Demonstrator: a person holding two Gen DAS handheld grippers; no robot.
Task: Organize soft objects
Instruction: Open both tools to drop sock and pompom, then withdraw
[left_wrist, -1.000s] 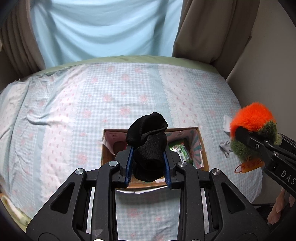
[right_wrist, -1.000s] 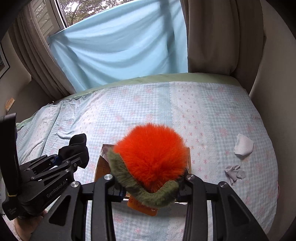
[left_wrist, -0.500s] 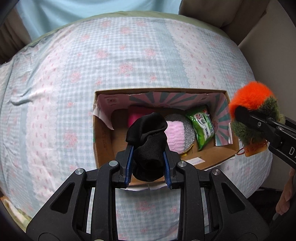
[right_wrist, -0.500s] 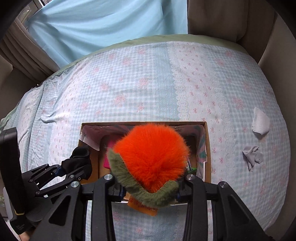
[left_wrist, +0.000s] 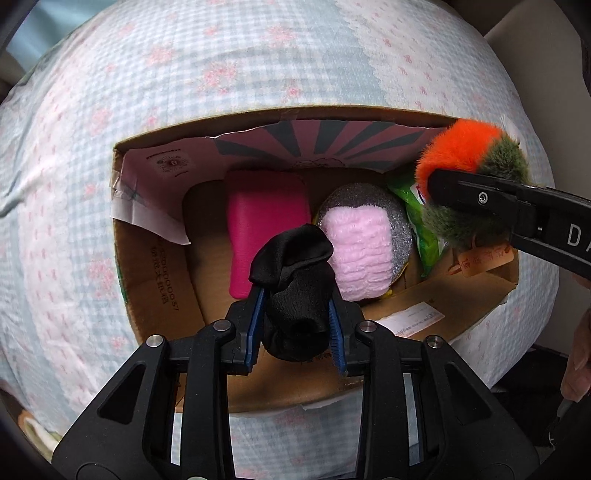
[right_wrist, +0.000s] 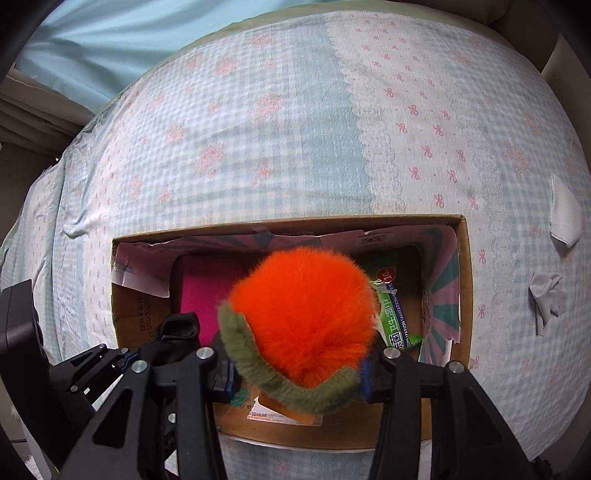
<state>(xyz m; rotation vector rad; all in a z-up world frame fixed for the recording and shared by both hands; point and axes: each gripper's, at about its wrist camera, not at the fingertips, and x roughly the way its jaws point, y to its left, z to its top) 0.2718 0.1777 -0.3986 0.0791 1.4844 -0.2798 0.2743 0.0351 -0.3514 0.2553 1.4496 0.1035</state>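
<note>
An open cardboard box (left_wrist: 155, 266) lies on the bed; it also shows in the right wrist view (right_wrist: 463, 295). My left gripper (left_wrist: 297, 332) is shut on a black sock (left_wrist: 295, 280) and holds it over the box's near left part. My right gripper (right_wrist: 295, 373) is shut on an orange and green plush toy (right_wrist: 306, 317), held over the box's right side (left_wrist: 465, 147). Inside the box lie a magenta pad (left_wrist: 258, 221), a pink fluffy item on a silver scrubber (left_wrist: 364, 251) and a green packet (left_wrist: 424, 229).
The checked bedsheet (right_wrist: 295, 129) surrounds the box. A white folded cloth (right_wrist: 563, 214) and a grey crumpled cloth (right_wrist: 546, 299) lie on the bed right of the box. A pale blue curtain (right_wrist: 92, 44) hangs beyond the bed.
Both grippers have moved down and closer to the box with their loads; the box now fills much more of each view. Both stay shut.
</note>
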